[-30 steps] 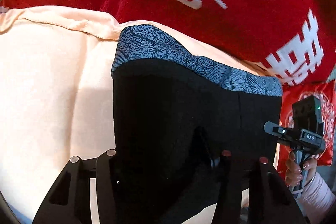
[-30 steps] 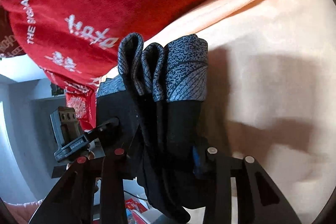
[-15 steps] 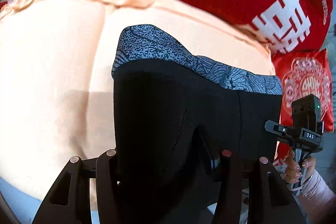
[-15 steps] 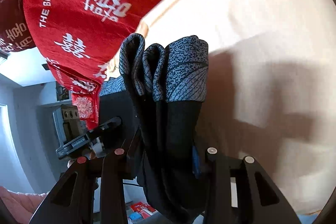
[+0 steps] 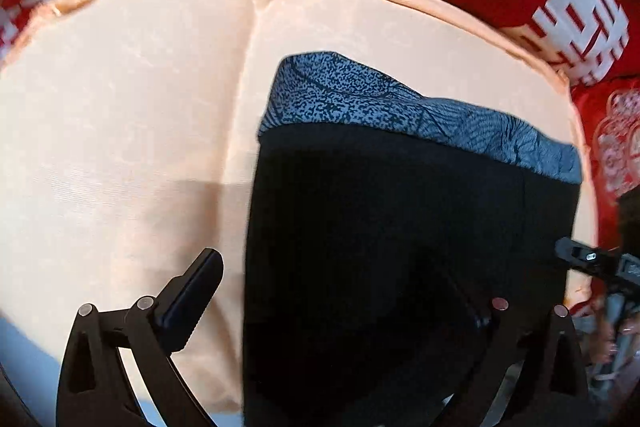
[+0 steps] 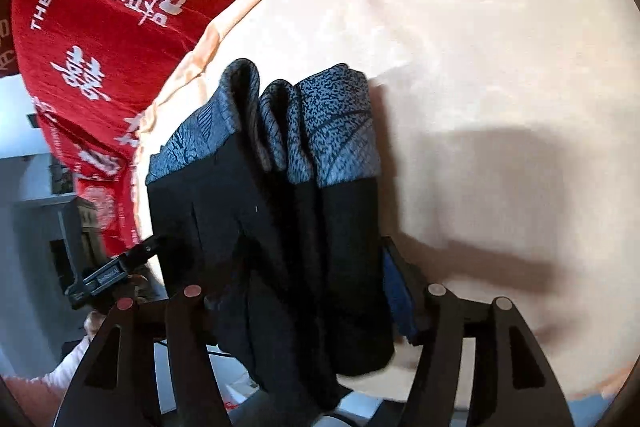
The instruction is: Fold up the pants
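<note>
Left tool (image 5: 340,291) jaws have just been opening, now spread wide, pads off the pants (image 5: 400,227). Right tool (image 6: 308,291) jaws also just opening; folded black bundle sits between them, pads apparently clear (left pad hidden by cloth). Pants are against the peach sheet (image 5: 120,127), seemingly released. Lower hem cut off.

Pale peach satin-like bed cover (image 5: 132,115) with stitched, slightly rumpled hem; beyond that hem, red fabric blanket (image 6: 100,7) printed with white characters and "THE BIGDAY"; off the cover's far corner, red cushion with white round ornament (image 5: 616,147); grey wall (image 6: 20,227) past the blanket's hanging edge
</note>
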`<state>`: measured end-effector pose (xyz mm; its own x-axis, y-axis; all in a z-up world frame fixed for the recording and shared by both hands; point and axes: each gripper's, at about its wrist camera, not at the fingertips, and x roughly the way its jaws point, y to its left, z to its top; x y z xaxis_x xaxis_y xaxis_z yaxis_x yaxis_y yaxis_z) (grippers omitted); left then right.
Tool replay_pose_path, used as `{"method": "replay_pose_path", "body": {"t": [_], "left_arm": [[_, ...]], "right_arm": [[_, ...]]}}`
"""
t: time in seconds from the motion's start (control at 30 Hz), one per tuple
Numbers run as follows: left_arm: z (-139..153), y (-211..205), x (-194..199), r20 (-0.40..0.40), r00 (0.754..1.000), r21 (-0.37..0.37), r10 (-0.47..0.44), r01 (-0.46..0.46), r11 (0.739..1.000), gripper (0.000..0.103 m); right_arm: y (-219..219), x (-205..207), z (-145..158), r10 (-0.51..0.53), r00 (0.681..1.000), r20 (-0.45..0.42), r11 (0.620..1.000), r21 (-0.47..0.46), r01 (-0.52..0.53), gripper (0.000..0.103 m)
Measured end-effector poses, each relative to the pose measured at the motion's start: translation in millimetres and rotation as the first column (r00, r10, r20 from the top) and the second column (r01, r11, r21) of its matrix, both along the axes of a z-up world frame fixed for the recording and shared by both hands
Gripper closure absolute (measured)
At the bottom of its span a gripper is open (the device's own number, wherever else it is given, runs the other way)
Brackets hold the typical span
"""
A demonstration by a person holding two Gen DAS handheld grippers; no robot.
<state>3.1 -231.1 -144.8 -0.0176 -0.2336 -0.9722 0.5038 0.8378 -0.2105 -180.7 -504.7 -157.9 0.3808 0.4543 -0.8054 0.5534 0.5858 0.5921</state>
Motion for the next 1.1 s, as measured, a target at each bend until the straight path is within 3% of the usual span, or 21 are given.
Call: {"method": "replay_pose_path", "body": {"t": [0.2, 0.37, 0.47, 0.57, 0.63, 0.7, 1.1], "left_arm": [[36, 8, -22, 0.076, 0.996, 0.048, -0.049, 0.046, 0.998, 0.002], [56, 8, -52, 0.129, 0.98, 0.184, -0.153, 0.127, 0.975, 0.002], [70, 8, -70, 0.133, 0.976, 0.189, -0.173, 0.147, 0.971, 0.002], [84, 7, -86, 0.143, 0.973, 0.186, -0.184, 0.156, 0.97, 0.002], [92, 7, -91, 0.149, 0.971, 0.184, -0.185, 0.156, 0.97, 0.002], [98, 5, -96, 0.147, 0.972, 0.184, -0.184, 0.156, 0.97, 0.002], [134, 24, -103, 0.184, 0.973, 0.212, -0.137, 0.097, 0.973, 0.002]], "right_arm": [[4, -29, 26, -0.068, 0.995, -0.078, 0.995, -0.076, 0.062, 0.032], [19, -55, 48, -0.12, 0.98, -0.16, 0.979, -0.182, 0.09, 0.026], [32, -60, 63, -0.128, 0.974, -0.189, 0.963, -0.257, 0.077, 0.022], [49, -59, 83, -0.125, 0.971, -0.206, 0.932, -0.36, 0.043, 0.013], [60, -55, 96, -0.109, 0.97, -0.217, 0.897, -0.442, 0.002, 0.0], [71, -52, 108, -0.09, 0.97, -0.225, 0.874, -0.485, -0.031, 0.0], [130, -45, 145, -0.059, 0.965, -0.257, 0.886, -0.459, -0.068, 0.0]]}}
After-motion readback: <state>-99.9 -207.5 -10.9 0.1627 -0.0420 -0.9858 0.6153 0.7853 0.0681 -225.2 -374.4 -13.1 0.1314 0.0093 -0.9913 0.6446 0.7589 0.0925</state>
